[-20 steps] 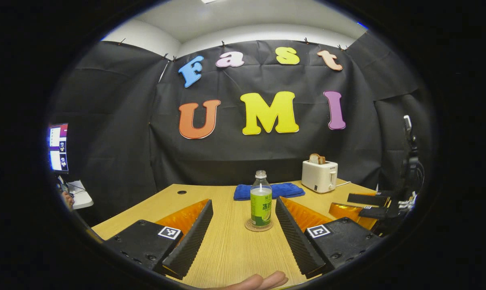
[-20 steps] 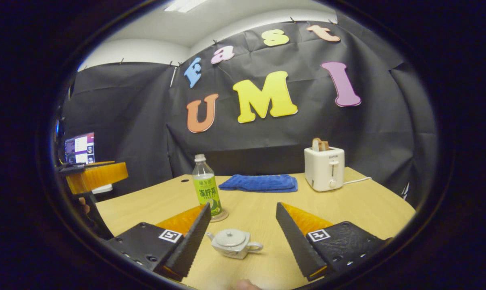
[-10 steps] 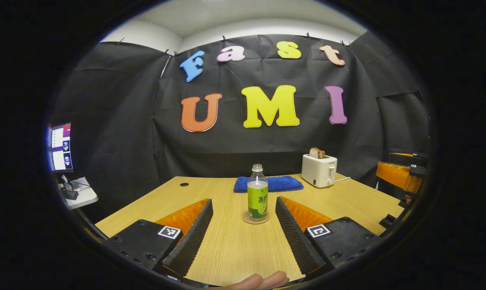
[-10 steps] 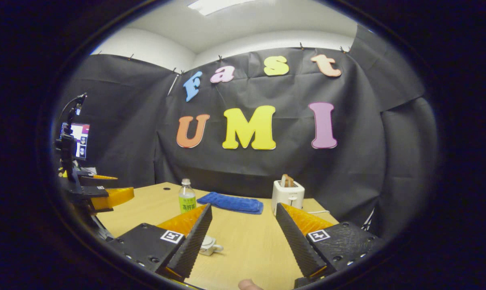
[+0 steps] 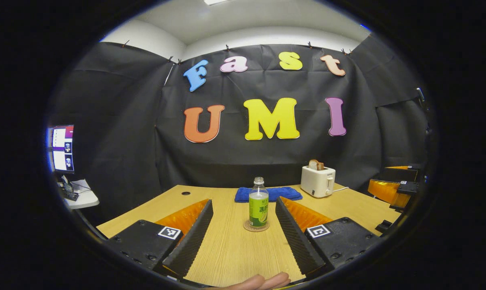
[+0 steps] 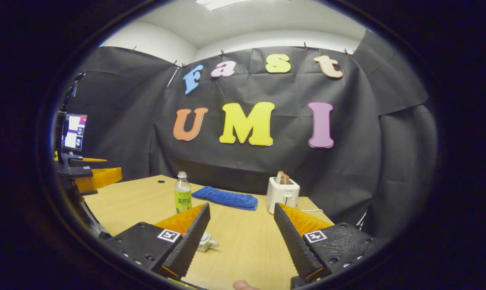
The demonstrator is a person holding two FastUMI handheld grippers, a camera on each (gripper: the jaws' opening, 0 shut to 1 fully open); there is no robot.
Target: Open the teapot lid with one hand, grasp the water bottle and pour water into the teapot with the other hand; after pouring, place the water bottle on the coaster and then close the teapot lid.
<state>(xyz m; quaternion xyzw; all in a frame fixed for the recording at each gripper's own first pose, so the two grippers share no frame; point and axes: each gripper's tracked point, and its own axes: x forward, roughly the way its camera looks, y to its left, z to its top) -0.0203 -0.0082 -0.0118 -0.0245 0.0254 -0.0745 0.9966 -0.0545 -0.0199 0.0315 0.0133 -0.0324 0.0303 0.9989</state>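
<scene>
Water bottle (image 5: 258,203) on coaster (image 5: 256,226), midtable, sides unobstructed.

Cloth-walled recording booth (image 5: 118,133); monitor (image 5: 61,148)

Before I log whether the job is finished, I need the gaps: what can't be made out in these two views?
- Teapot, right gripper view: mostly hidden behind that gripper's finger; whether the lid is on cannot be told.
- Water bottle on its coaster, left gripper view: label too small to read; water level unclear.
- Hand, left gripper view: cut off by the bottom edge.
</scene>
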